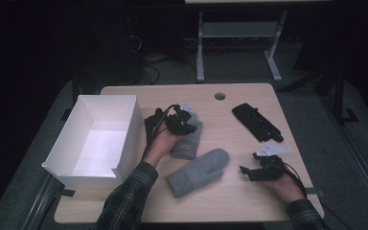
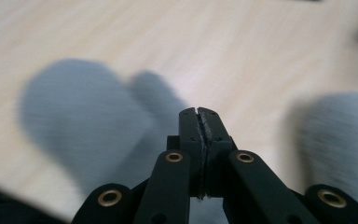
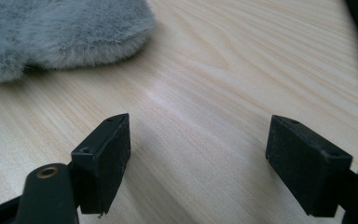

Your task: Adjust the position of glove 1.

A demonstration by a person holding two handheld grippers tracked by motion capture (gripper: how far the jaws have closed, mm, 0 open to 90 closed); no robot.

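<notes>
Two grey fuzzy mittens lie mid-table: one (image 1: 199, 172) near the front and one (image 1: 188, 143) behind it, under my left hand. My left gripper (image 1: 189, 125) hovers over the rear mitten with its jaws pressed together and nothing between them. In the left gripper view the shut left gripper (image 2: 198, 112) sits between a blurred grey mitten (image 2: 74, 107) and another grey shape (image 2: 345, 135). My right gripper (image 1: 245, 171) rests low at the front right, open and empty. In the right gripper view the right gripper (image 3: 198, 163) frames bare wood, with a mitten (image 3: 60, 32) ahead at the upper left.
An empty white box (image 1: 98, 139) stands at the table's left. A black glove (image 1: 257, 122) lies at the back right, and a dark item (image 1: 152, 122) lies beside the box. The wooden table (image 1: 230, 196) has a cable hole (image 1: 220, 96) near its far edge.
</notes>
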